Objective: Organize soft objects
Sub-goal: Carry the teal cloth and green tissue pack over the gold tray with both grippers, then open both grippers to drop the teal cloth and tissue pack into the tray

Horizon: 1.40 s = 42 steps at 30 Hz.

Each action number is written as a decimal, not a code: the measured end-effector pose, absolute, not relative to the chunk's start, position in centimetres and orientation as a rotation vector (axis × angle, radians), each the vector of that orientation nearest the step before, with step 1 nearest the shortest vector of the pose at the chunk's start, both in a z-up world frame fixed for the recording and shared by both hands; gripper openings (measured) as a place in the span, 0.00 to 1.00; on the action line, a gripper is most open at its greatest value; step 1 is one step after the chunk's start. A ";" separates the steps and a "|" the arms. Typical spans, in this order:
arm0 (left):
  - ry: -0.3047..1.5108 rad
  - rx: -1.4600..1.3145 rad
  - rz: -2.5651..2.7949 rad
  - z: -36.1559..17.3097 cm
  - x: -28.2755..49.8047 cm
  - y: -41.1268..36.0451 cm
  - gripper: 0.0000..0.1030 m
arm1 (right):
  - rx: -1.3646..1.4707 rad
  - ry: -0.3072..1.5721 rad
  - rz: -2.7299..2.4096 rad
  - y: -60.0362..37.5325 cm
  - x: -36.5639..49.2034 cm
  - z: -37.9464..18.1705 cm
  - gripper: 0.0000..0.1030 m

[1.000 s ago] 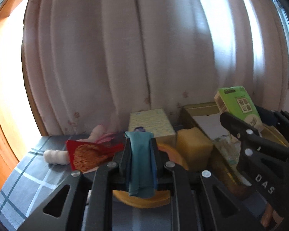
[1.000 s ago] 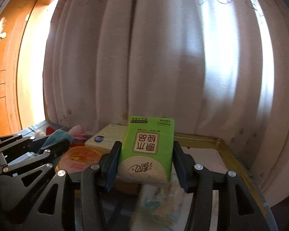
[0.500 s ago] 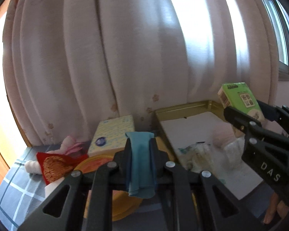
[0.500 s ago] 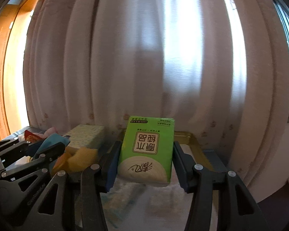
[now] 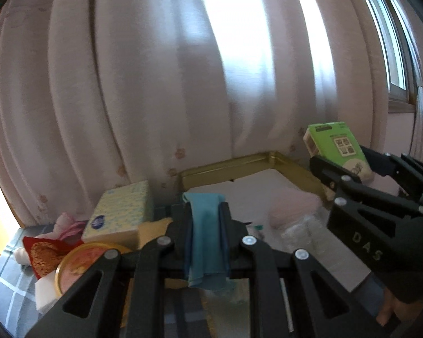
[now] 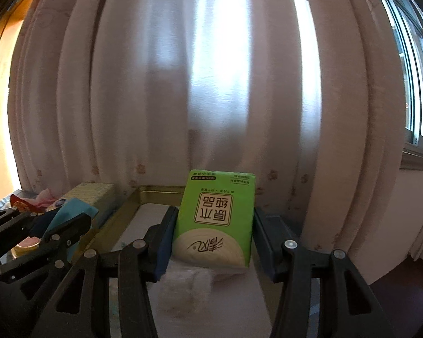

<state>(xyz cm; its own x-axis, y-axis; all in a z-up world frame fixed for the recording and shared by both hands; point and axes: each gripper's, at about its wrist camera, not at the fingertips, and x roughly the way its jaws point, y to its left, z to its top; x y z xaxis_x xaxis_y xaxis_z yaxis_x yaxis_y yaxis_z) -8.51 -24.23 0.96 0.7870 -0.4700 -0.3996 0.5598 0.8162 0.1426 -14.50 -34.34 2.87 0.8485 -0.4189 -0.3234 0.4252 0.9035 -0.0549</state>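
Observation:
My left gripper (image 5: 206, 219) is shut on a folded teal cloth (image 5: 207, 242) and holds it above the near left part of a gold tray (image 5: 228, 166). My right gripper (image 6: 213, 225) is shut on a green tissue pack (image 6: 215, 219) and holds it over the tray's (image 6: 155, 190) right side. The pack also shows in the left wrist view (image 5: 338, 146). The tray has a white liner with a pink soft item (image 5: 293, 205) and a clear plastic packet (image 5: 304, 231) on it.
A yellow tissue box (image 5: 121, 214), a yellow sponge (image 5: 152, 229), a round yellow-rimmed lid (image 5: 79, 264), a red pouch (image 5: 42, 250), a white block (image 5: 45, 290) and pink cloth (image 5: 67, 222) lie left of the tray on a blue plaid cover. A curtain hangs close behind.
Both grippers have swung to the right with their loads. The tray now sits in front of them, and the clutter has slid to the left of both views.

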 end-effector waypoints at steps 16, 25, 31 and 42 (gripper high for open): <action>0.456 0.297 -0.557 -0.1 -7.5 -27.6 0.14 | 0.029 0.395 -0.503 -36.7 -14.0 2.9 0.53; 0.489 0.265 -0.556 -0.3 -7.0 -27.3 0.14 | 0.033 0.469 -0.454 -37.1 -12.6 2.6 0.53; 0.484 0.268 -0.553 -0.3 -7.0 -27.5 0.17 | 0.013 0.507 -0.423 -36.8 -11.8 2.3 0.54; 0.450 0.258 -0.550 -0.1 -7.4 -26.7 0.86 | 0.009 0.434 -0.444 -36.5 -13.1 2.9 0.83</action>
<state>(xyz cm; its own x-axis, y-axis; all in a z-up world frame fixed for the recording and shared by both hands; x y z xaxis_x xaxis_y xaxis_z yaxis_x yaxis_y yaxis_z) -7.42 -26.72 -0.12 0.7591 -0.4442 -0.4759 0.5548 0.8239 0.1159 -13.08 -36.51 2.88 0.8130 -0.4145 -0.4088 0.4182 0.9044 -0.0852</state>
